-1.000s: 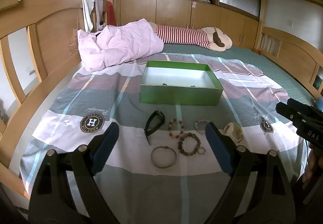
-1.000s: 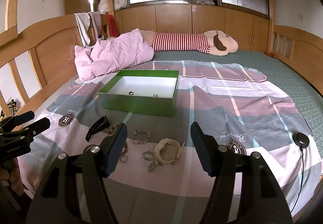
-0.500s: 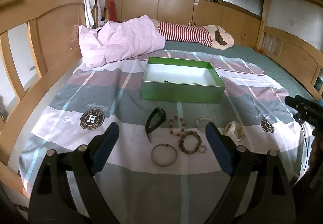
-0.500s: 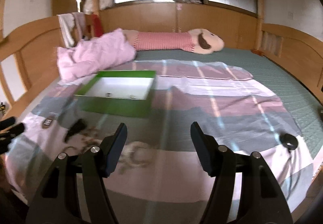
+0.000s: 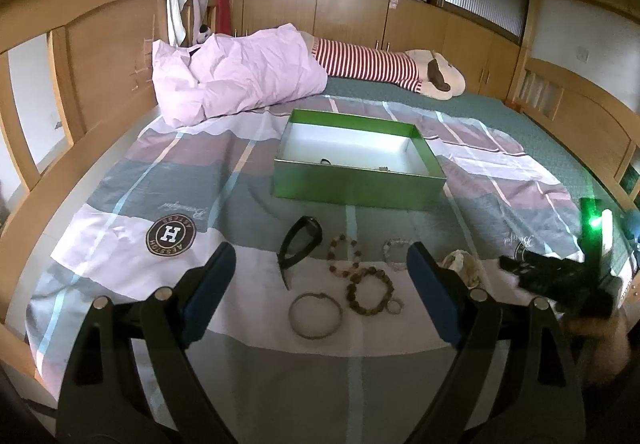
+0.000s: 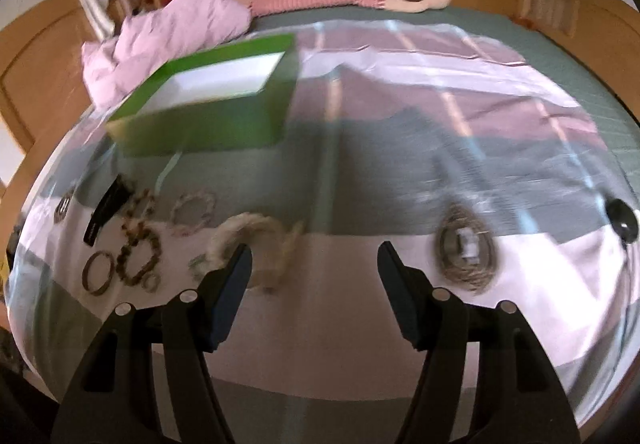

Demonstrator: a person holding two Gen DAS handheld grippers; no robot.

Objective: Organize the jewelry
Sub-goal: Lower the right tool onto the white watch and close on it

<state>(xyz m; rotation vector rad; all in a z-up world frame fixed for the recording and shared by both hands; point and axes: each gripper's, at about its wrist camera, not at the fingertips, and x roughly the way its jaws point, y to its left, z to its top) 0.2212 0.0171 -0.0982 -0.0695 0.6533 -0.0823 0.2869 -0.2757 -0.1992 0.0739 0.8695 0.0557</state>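
Jewelry lies on the striped bedspread: a metal bangle (image 5: pixel 315 315), a brown bead bracelet (image 5: pixel 370 290), a lighter bead bracelet (image 5: pixel 345 255), a clear bead bracelet (image 5: pixel 396 252), a small ring (image 5: pixel 394 307), a cream chunky bracelet (image 5: pixel 460 264) and a black hair clip (image 5: pixel 300 244). Behind them stands an open green box (image 5: pixel 356 189) holding two small pieces. My left gripper (image 5: pixel 320 284) hovers open over the group. My right gripper (image 6: pixel 314 272) is open and empty, low over the bed, its left finger beside the cream bracelet (image 6: pixel 256 240). The right view is blurred.
A pink quilt (image 5: pixel 236 75) and a long striped plush toy (image 5: pixel 384 67) lie at the bed's far end. Wooden rails run along both sides. A black round device (image 6: pixel 622 224) with a cable sits at the right edge of the spread.
My right gripper has dropped and tilted down toward the bed, closing in on the cream bracelet. The left gripper has stayed nearly still, open.
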